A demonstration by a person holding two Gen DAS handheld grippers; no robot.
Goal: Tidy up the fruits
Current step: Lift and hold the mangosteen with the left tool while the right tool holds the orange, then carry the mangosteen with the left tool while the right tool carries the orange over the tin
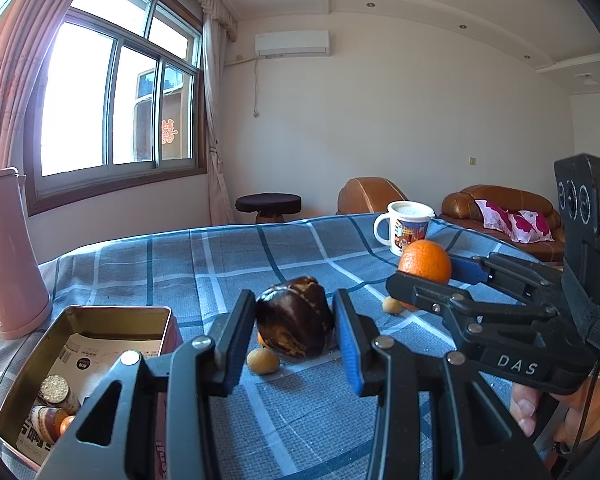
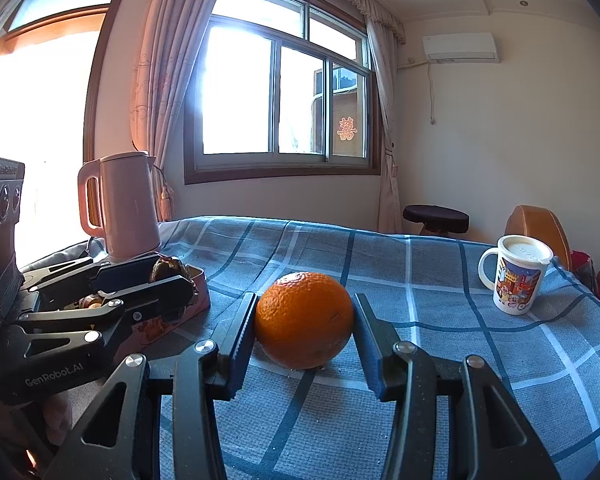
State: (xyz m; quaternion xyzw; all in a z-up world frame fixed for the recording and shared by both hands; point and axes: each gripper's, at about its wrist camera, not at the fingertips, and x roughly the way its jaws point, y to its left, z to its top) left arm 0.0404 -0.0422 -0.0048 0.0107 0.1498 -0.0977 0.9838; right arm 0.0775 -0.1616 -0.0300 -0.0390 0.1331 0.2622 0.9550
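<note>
While both fruits sit between pads on the checked counter [image 1: 300,420], the step in hand looks like a paired pickup. Far left stands the pink kettle [image 2: 128,204], then the open tin [image 1: 80,352] holding wrapped items I cannot identify. The left claw [image 1: 295,334] is clamped on the dark brown fruit [image 1: 296,320], with two small yellowish fruits [image 1: 263,361] near it, one half hidden. To the right, the right claw [image 2: 304,328] is pressed against the orange [image 2: 304,320], which rests on the cloth. Far right is the lidded mug [image 2: 516,276]. Next probably calls for lifting both toward the tin; the tin's near corner is cut off.
</note>
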